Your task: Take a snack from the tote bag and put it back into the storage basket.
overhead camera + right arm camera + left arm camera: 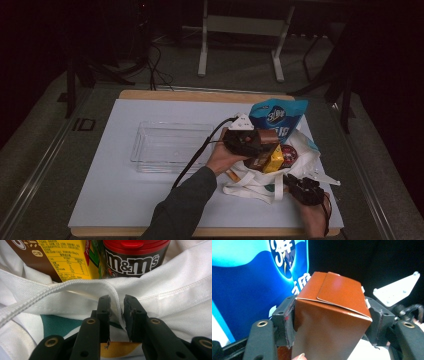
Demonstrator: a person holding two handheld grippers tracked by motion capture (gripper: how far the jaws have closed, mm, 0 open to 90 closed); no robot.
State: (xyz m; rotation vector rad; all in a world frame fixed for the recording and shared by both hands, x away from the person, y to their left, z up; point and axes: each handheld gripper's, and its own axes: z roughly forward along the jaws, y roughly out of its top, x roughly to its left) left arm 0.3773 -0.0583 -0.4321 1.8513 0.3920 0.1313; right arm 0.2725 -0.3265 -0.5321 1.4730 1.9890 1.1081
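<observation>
While bag strap (82,286) pinched, left tongs (329,317) perhaps gripping box (332,315)

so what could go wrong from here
The left gripper holds the brown box only by its sides, so it could slip. The right gripper pinches just a thin fold of the bag; losing it could let the bag sag and the yellow box tip.
</observation>
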